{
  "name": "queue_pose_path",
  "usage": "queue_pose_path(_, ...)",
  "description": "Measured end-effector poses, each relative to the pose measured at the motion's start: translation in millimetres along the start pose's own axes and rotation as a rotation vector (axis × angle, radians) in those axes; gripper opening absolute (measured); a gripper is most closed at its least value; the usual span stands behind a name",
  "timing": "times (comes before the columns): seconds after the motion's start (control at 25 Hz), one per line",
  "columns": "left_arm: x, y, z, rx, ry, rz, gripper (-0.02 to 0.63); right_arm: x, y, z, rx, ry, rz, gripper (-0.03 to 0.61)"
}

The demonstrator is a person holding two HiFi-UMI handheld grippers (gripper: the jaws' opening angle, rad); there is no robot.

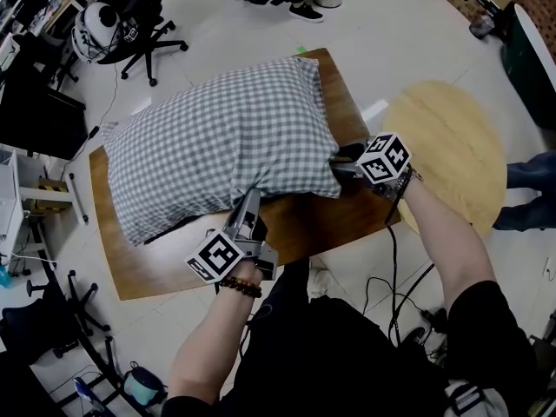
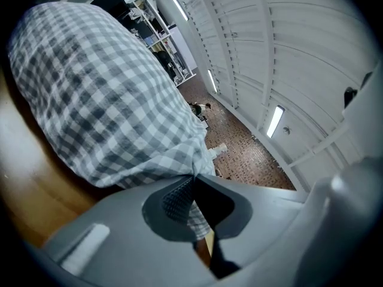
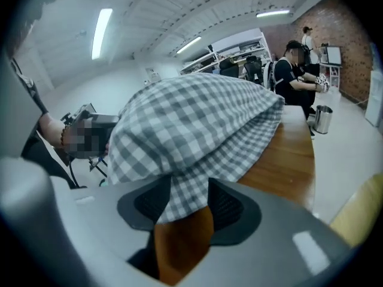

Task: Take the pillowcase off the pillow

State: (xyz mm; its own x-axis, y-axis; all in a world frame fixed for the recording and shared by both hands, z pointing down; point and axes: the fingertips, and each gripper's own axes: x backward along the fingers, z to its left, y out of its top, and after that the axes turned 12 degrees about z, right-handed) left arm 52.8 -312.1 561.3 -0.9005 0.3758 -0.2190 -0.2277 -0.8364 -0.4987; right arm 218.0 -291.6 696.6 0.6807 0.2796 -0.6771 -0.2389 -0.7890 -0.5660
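A pillow in a grey-and-white checked pillowcase [image 1: 217, 146] lies across the brown wooden table [image 1: 295, 233]. My left gripper [image 1: 249, 196] is at the pillow's near edge, shut on a pinch of the pillowcase cloth [image 2: 197, 217] that runs out between its pads. My right gripper [image 1: 340, 159] is at the pillow's right near corner. In the right gripper view its jaws stand apart, and a loose corner of the pillowcase [image 3: 188, 190] hangs between the pads [image 3: 226, 205] without being pressed. The pillow bulges up above both grippers.
A round pale wooden table [image 1: 452, 146] stands close on the right. An office chair [image 1: 130, 33] and dark desks are at the far left. Cables lie on the floor near my feet. A seated person [image 3: 293, 76] and a metal bin [image 3: 323, 119] are beyond the table.
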Motion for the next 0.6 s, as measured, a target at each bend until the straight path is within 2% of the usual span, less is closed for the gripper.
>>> queue_pose_path(0.08, -0.4, -1.9, 2.2, 0.004, 0.006, 0.004, 0.003, 0.2, 13.6, 10.5, -0.037, 0.082, -0.052, 0.215)
queue_pose_path(0.2, -2.6, -3.5, 6.6, 0.0, 0.01, 0.003, 0.003, 4.8, 26.2, 22.8, -0.116, 0.221, -0.106, 0.219)
queue_pose_path(0.28, -4.9, -3.4, 1.9, 0.001, -0.029, -0.007, 0.003, 2.7, 28.5, 29.5, -0.139, 0.271, -0.111, 0.219)
queue_pose_path(0.32, -6.4, -2.5, -4.1, 0.004, -0.067, -0.014, 0.003, -0.1, 30.3, 32.3, -0.136, 0.276, -0.105, 0.216)
queue_pose_path(0.36, -7.0, -1.9, -7.4, 0.006, -0.087, -0.018, 0.003, -2.7, 32.8, 34.4, -0.126, 0.27, -0.098, 0.17)
queue_pose_path(0.44, -2.3, -3.1, 2.5, 0.001, -0.023, -0.006, 0.003, -4.1, 37.4, 33.8, -0.107, 0.229, -0.092, 0.014)
queue_pose_path(0.52, 3.3, -2.4, 10.3, -0.004, 0.024, -0.006, 0.003, 0.1, 36.7, 25.9, -0.095, 0.165, -0.09, 0.009)
queue_pose_path(0.6, 9.2, 1.1, 13.7, -0.003, 0.036, -0.025, 0.003, 8.4, 32.7, 16.4, -0.078, 0.086, -0.091, 0.008)
